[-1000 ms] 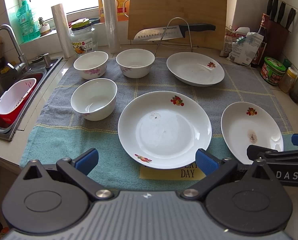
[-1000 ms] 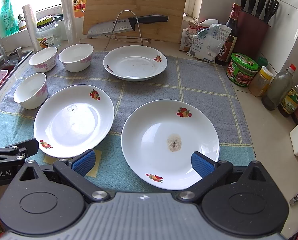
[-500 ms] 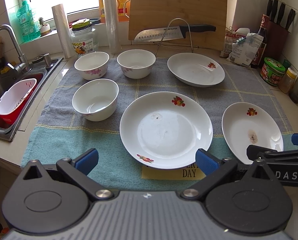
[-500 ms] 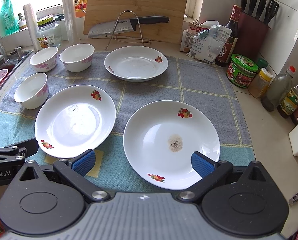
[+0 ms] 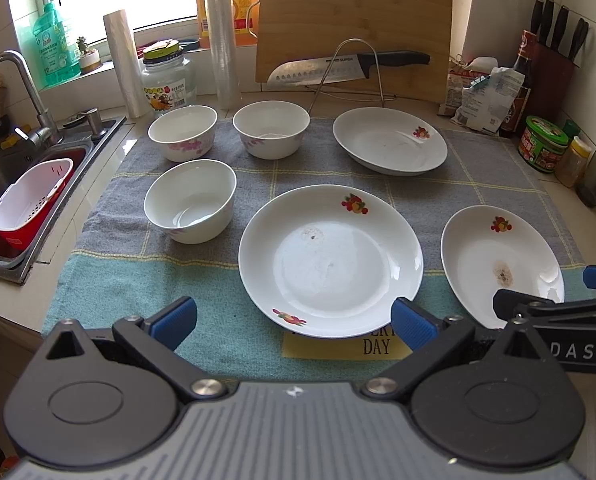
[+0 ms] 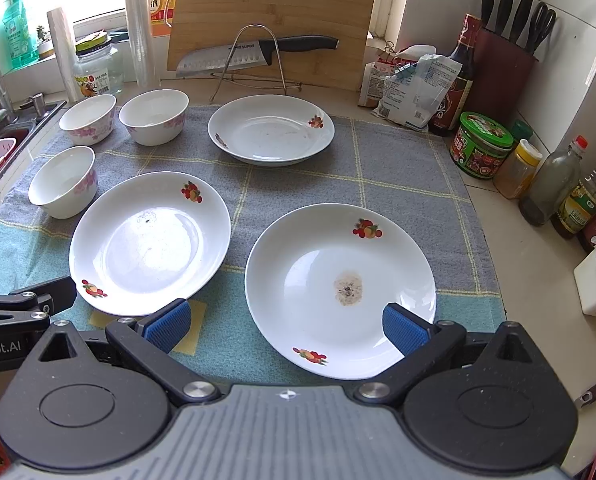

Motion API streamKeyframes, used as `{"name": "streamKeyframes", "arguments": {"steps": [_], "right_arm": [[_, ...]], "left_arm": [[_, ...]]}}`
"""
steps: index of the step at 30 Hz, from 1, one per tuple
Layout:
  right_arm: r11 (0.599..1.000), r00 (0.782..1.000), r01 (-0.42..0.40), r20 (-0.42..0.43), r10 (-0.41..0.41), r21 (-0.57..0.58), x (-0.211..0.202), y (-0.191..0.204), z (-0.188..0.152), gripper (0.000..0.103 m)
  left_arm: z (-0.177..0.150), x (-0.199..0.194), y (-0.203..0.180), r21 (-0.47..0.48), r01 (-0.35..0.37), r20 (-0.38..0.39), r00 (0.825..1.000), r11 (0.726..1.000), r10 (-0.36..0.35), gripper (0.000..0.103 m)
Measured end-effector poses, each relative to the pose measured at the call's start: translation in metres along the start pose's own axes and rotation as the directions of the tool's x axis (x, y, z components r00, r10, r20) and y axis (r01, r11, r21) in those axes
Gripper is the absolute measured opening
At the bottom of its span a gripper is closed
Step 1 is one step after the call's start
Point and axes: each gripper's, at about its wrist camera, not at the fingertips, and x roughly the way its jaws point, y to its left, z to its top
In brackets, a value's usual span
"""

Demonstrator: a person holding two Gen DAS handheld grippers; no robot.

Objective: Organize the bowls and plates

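- We see our left gripper (image 5: 294,318) low at the near edge of the towel (image 5: 138,280), its two blue pads set wide apart and gripping nothing.
- The middle plate (image 5: 329,260) lies flat on the towel just ahead of that gripper, its near rim between the pads but not touched by them as far as we can tell.
- Our right gripper (image 6: 284,326) is likewise spread wide and empty; the near rim of the right plate (image 6: 339,288) lies between its pads, and its right pad overlaps the rim in the right wrist view, though we cannot tell whether they touch.
- This right plate has a brownish stain near its centre, and fruit prints on its rim.
- A third plate (image 6: 272,130) lies at the back of the towel, in front of the wire rack (image 6: 254,60) that carries a knife (image 6: 258,54).
- Three bowls stand upright on the left of the towel: the near bowl (image 5: 190,200) just beside the middle plate, the back-left bowl (image 5: 182,132) and the back-middle bowl (image 5: 271,128) side by side behind it.
- None of the plates or bowls is stacked; each lies apart from the others.
- A wooden cutting board (image 5: 353,28) leans against the wall behind the rack, and the sink (image 5: 26,184) with a red and white basket lies to the left of the towel.
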Motion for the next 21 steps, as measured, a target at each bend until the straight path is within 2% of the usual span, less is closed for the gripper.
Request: {"name": "streamKeyframes", "arguments": {"steps": [21], "right_arm": [[1.000, 1.000, 0.005, 0.005, -0.005, -0.004, -0.0036, -0.0007, -0.0012, 0.103]], "left_arm": [[0.0008, -0.0022, -0.0024, 0.000, 0.003, 0.004, 1.000, 1.000, -0.003, 0.102]]}}
